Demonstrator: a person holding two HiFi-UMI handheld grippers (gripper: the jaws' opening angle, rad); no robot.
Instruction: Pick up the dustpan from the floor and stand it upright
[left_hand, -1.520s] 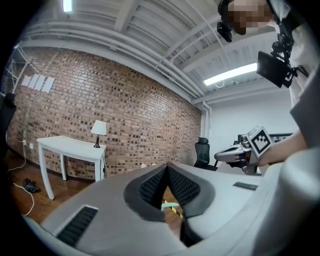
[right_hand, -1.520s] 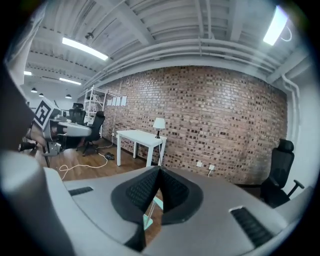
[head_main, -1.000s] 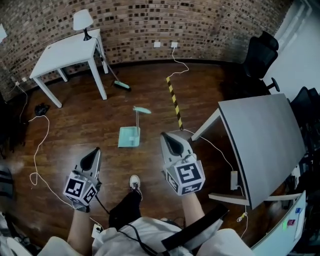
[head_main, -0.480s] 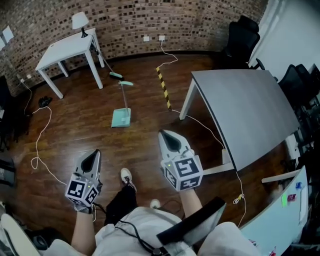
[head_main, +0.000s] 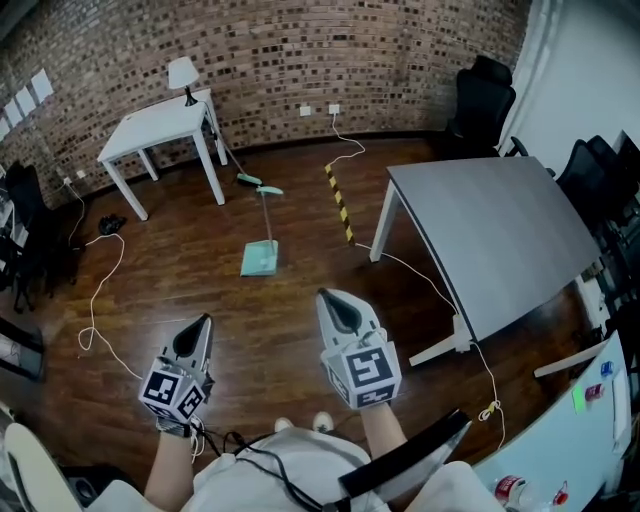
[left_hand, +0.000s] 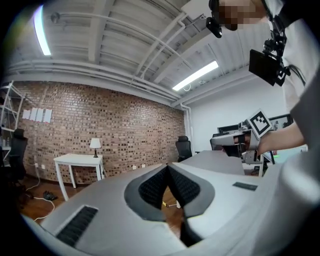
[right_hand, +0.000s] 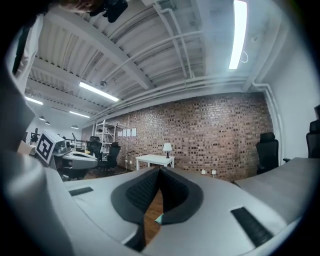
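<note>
Head view: 1 dustpan (head_main: 259, 259) on floor (head_main: 180, 250); L claw (head_main: 199, 325), R claw (head_main: 331, 300) (2 total) pinched together, empty.

What else I see in the room

A white counter (head_main: 160, 125) bearing a lamp (head_main: 183, 75) stands near the brick wall (head_main: 300, 45). A grey counter (head_main: 500, 235) is on my right, a black chair (head_main: 485, 95) beyond it. Striped tape (head_main: 340, 203) and a white cable (head_main: 93, 305) lie on the wooden floor (head_main: 180, 270).

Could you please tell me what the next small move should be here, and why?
Probably bring the right gripper forward toward the dustpan. The dustpan lies on the floor well ahead of both grippers, untouched. The right gripper and the left gripper are both shut and empty, so nothing can be gripped from here.
</note>
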